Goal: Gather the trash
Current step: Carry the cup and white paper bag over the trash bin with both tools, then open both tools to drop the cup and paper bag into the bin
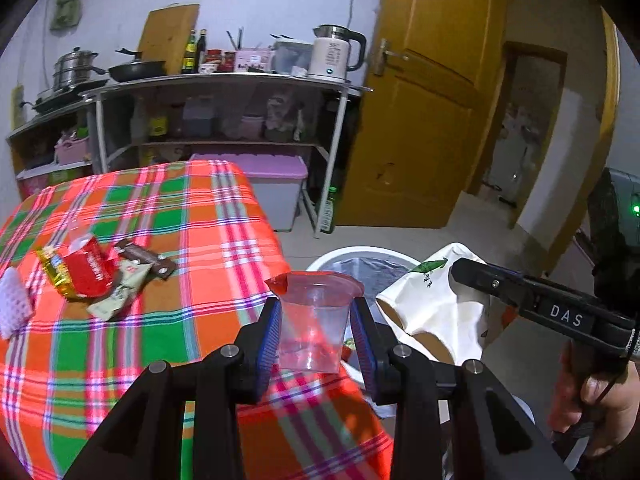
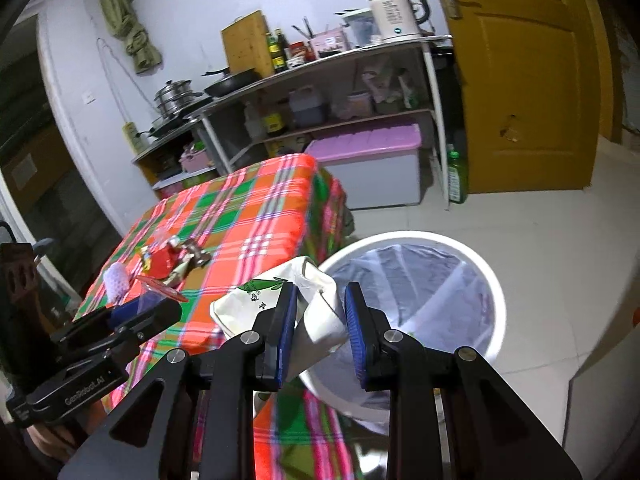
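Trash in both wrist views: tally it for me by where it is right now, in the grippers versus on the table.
Left gripper: 1, clear plastic cup
Right gripper: 1, white paper bag
Checked tablecloth: 5, red can, gold wrapper, brown wrapper, cream wrapper, white foam net
Total: 7

cup [image 1: 312, 320]: clear glossy plastic | tablecloth [image 1: 160, 208]: woven plaid cloth | door [image 1: 432, 120]: wood

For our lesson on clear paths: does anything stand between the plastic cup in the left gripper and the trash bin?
Nothing visible blocks it. The plastic cup is held at the table's edge; the bin stands open just beyond, and the white bag hangs to one side.
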The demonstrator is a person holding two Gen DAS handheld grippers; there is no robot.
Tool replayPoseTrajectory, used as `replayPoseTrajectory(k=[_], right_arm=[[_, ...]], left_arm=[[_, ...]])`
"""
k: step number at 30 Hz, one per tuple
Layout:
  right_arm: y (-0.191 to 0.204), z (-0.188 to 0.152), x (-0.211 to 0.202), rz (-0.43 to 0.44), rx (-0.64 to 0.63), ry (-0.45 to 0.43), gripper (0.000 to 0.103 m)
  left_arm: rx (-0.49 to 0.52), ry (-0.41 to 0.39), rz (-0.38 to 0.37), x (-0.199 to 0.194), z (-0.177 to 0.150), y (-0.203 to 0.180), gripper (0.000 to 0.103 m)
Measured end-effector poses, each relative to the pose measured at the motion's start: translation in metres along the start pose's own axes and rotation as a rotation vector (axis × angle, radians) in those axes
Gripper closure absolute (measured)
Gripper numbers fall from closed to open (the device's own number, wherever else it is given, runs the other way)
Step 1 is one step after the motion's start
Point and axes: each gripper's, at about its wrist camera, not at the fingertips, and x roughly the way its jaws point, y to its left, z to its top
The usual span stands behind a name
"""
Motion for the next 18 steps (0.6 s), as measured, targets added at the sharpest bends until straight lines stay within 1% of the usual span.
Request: replayPoseTrajectory(k=[7,18], right_arm=[[-0.027,-0.002,0.008,-0.028,0.044,0.012,0.077],[-0.058,-0.012,0.037,-0.08,0.075,0.068,0.077]], left_arm=[[0.022,0.033,-0.035,0.024,0.002,-0.017,0.067],[0.04,0.094,-0.078,0.061,-0.002,-0.032,0.067]])
